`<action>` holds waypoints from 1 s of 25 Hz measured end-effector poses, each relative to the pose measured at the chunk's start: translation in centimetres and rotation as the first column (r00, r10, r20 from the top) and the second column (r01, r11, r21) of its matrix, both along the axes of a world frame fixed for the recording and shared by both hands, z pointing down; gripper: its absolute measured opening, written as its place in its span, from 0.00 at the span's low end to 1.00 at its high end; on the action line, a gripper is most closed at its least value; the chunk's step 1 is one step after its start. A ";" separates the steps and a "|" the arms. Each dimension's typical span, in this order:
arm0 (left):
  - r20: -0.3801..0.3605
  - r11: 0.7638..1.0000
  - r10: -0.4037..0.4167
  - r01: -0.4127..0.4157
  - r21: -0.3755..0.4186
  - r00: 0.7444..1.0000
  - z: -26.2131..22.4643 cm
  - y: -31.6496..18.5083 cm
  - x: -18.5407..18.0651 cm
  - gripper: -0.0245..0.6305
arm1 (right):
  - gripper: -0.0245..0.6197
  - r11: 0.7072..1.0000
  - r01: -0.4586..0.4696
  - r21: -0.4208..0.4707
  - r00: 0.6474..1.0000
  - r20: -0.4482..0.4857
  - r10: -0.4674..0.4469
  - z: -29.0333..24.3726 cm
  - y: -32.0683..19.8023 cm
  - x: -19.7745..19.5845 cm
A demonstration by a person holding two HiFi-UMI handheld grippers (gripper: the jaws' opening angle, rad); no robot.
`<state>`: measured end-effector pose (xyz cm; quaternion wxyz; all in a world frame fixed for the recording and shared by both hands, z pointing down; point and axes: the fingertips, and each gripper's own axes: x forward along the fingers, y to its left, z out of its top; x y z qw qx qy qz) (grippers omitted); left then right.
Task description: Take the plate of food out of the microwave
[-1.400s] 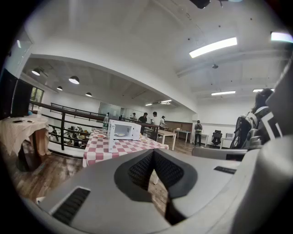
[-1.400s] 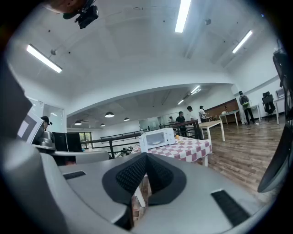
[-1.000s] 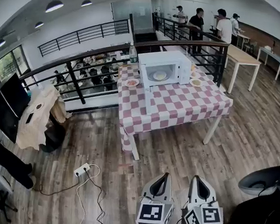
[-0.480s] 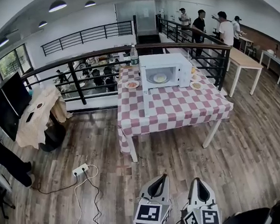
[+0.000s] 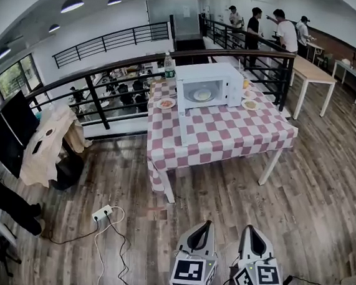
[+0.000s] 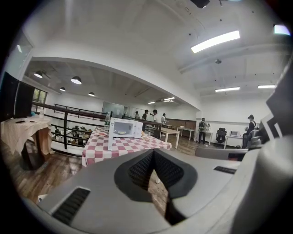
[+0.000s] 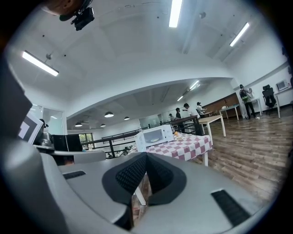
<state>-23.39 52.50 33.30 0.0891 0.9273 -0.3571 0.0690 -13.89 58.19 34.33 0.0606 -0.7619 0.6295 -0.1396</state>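
A white microwave [image 5: 207, 87] stands on a table with a red-and-white checked cloth [image 5: 229, 134], its door swung open to the left. Inside it lies a plate of food [image 5: 202, 95]. The microwave also shows small and far off in the left gripper view [image 6: 123, 128] and the right gripper view [image 7: 155, 135]. My left gripper [image 5: 205, 226] and right gripper [image 5: 248, 229] hang side by side at the bottom of the head view, well short of the table. Both are shut with nothing between the jaws.
Other plates [image 5: 166, 104] [image 5: 250, 104] and a bottle [image 5: 169, 66] sit on the table by the microwave. A black railing [image 5: 108, 82] runs behind it. A power strip with cables [image 5: 103, 214] lies on the wooden floor at left. Several people [image 5: 282, 31] stand far back.
The table and microwave have shifted slightly in the head view as I come a little closer. The dark chair at the right edge has slid out of view. Both grippers stay shut.
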 end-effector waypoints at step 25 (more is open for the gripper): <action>-0.013 0.998 0.055 -0.056 -0.035 0.998 1.0 -21.3 9.6 0.06 | 0.02 0.998 -0.031 -0.049 1.000 -0.001 0.031 1.0 -20.9 8.8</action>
